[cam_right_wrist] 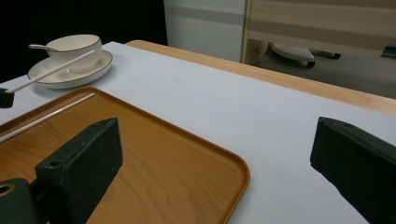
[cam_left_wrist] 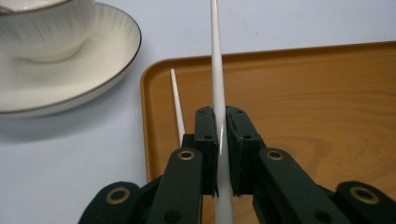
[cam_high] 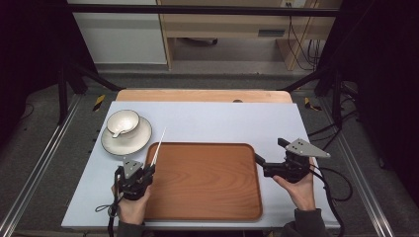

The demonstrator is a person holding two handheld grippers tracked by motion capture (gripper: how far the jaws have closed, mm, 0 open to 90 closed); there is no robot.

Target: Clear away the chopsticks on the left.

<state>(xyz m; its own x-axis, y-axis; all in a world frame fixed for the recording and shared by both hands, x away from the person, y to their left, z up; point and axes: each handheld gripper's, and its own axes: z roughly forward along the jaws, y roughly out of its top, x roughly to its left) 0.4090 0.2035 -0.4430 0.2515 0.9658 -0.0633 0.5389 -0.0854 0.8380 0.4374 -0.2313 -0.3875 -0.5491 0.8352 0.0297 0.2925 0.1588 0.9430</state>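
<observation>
My left gripper (cam_high: 150, 169) (cam_left_wrist: 219, 126) is shut on a thin white chopstick (cam_high: 159, 145) (cam_left_wrist: 216, 65) that sticks out forward over the left rim of the brown wooden tray (cam_high: 207, 182) (cam_left_wrist: 303, 102). A second white chopstick (cam_left_wrist: 177, 107) (cam_right_wrist: 46, 116) lies on the tray along its left side. My right gripper (cam_high: 270, 150) (cam_right_wrist: 217, 140) stands open at the tray's right edge, with nothing between its jaws. In the right gripper view the held chopstick (cam_right_wrist: 51, 70) hovers above the tray (cam_right_wrist: 163, 154), in front of the bowl.
A white bowl (cam_high: 123, 121) (cam_right_wrist: 74, 49) with a spoon (cam_right_wrist: 39, 46) in it sits on a white plate (cam_high: 133, 140) (cam_left_wrist: 93, 70) at the far left of the pale blue mat (cam_high: 217, 121). The wooden table edge (cam_high: 202, 95) lies beyond the mat.
</observation>
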